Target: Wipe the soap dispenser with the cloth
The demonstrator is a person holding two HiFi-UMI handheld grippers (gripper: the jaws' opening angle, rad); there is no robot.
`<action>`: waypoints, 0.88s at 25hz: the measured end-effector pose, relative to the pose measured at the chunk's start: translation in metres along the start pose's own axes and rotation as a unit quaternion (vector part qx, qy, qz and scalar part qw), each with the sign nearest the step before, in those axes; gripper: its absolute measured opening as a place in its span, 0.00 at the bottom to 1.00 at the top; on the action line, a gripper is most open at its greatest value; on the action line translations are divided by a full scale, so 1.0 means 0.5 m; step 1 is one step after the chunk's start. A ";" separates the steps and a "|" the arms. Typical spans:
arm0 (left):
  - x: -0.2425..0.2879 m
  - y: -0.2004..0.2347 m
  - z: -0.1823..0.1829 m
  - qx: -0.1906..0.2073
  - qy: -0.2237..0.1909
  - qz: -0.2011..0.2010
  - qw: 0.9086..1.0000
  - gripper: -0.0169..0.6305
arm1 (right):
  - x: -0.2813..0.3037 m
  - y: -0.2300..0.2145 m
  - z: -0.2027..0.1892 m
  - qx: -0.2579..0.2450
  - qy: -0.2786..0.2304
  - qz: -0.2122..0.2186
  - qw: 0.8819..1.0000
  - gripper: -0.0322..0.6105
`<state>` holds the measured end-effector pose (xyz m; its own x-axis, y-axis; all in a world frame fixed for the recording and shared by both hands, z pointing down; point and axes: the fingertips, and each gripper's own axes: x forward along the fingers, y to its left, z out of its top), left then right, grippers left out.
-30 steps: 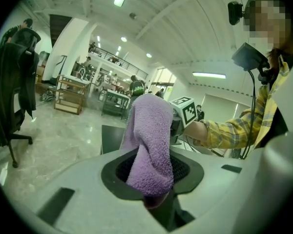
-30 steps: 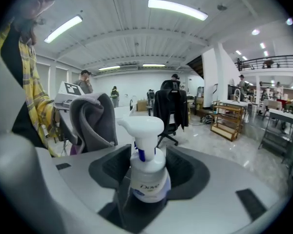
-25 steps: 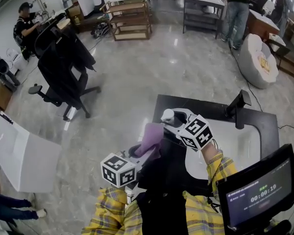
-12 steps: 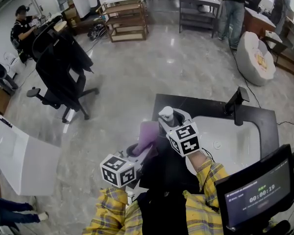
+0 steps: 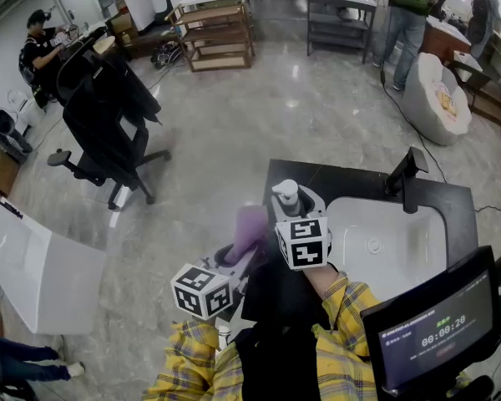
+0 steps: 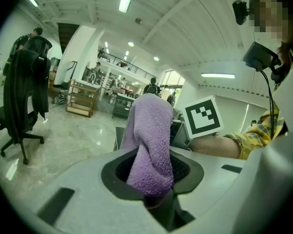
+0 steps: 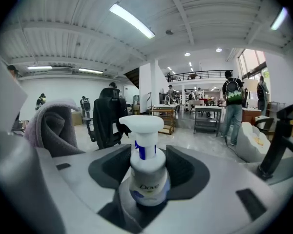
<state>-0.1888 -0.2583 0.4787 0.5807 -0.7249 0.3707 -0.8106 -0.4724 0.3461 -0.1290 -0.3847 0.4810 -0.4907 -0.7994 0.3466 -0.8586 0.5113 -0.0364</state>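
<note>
A white soap dispenser point(image 7: 147, 172) with a blue-collared pump sits upright between the jaws of my right gripper point(image 7: 147, 179), which is shut on its body. In the head view the soap dispenser point(image 5: 285, 195) pokes up just beyond the right gripper point(image 5: 299, 215) and its marker cube. My left gripper point(image 6: 149, 172) is shut on a purple cloth point(image 6: 151, 140), which stands up out of the jaws. From the head view the cloth point(image 5: 250, 226) is held just left of the dispenser, close beside it, by the left gripper point(image 5: 238, 257). The cloth point(image 7: 51, 128) also shows at the left of the right gripper view.
A black counter point(image 5: 351, 182) holds a white sink point(image 5: 401, 249) with a black tap point(image 5: 405, 178) at its back. A screen point(image 5: 430, 328) stands at the lower right. A black office chair point(image 5: 108, 119), shelves point(image 5: 217, 23) and people are farther off on the floor.
My right gripper has rolled and swung left with the dispenser, closer to the cloth. The left gripper and cloth have hardly moved.
</note>
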 end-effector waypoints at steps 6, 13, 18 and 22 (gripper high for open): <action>0.002 0.009 0.001 0.006 0.001 0.002 1.000 0.15 | 0.004 -0.003 -0.001 0.018 -0.013 -0.040 0.999 0.38; 0.003 0.006 0.004 0.010 0.001 0.001 1.000 0.15 | 0.002 -0.003 -0.006 0.049 -0.011 -0.026 0.998 0.39; 0.010 0.011 0.008 0.026 0.004 -0.001 1.000 0.15 | -0.005 0.021 -0.004 0.007 -0.013 0.005 1.000 0.47; 0.025 0.009 0.010 0.048 0.007 -0.006 0.999 0.15 | -0.031 0.041 0.005 -0.040 -0.030 0.034 0.998 0.48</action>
<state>-0.1857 -0.2719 0.4809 0.5906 -0.7127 0.3785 -0.8069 -0.5270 0.2667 -0.1391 -0.3628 0.4725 -0.5579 -0.7781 0.2887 -0.8095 0.5869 0.0176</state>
